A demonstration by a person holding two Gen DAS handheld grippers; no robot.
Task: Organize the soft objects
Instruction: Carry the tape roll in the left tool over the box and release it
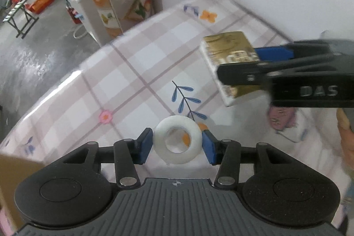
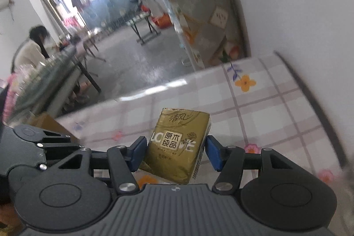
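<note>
— Left gripper [image 1: 177, 144], low centre of frame: clamped on white tape ring [image 1: 178, 139], hole facing the lens, lifted over checked tablecloth [image 1: 132, 72].

— Right gripper [image 2: 176, 153]: clamped on gold tissue pack [image 2: 177, 145], long axis running up-frame, seen centre right from the left wrist.

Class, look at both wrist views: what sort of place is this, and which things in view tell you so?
Probably a lived-in home, perhaps a main room. A table with a flowered plaid tablecloth stands against a white wall, a patterned curtain hangs by a doorway, and beyond it a folding table stands on a bare grey floor.
</note>
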